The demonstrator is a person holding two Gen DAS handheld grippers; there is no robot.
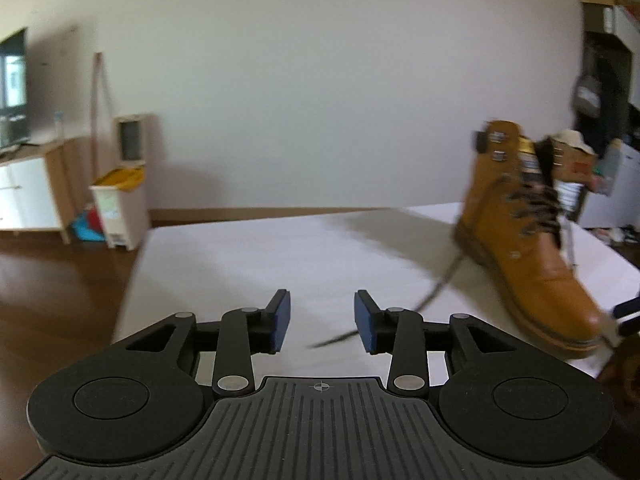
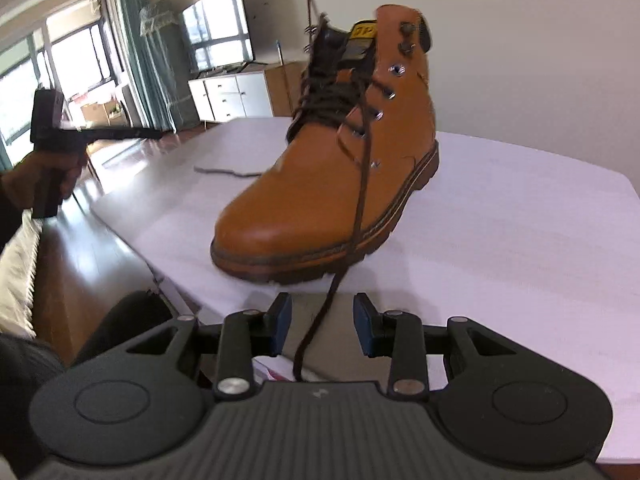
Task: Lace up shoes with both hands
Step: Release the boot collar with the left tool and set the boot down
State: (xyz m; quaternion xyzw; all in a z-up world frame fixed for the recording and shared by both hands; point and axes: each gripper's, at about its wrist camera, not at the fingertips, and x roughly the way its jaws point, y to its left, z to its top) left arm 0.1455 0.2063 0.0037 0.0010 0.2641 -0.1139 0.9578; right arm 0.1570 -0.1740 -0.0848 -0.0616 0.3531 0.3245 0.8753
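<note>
We see tan boot [image 2: 320, 184] on white worktop [image 2: 520, 240] | left hand-held gripper [image 1: 322, 322] spread, empty | right hand-held gripper [image 2: 322, 322] spread, brown lace [image 2: 320, 320] hanging loose between pads

Hardly any readable text. Yellow tag [image 2: 365, 31] on the boot [image 2: 320, 184] tongue carries dark letters, blurred, can't make them out. In the left wrist view that tag is a smear. Cardboard box [image 1: 576, 164] behind the boot has red print, also illegible. Nothing else readable.
</note>
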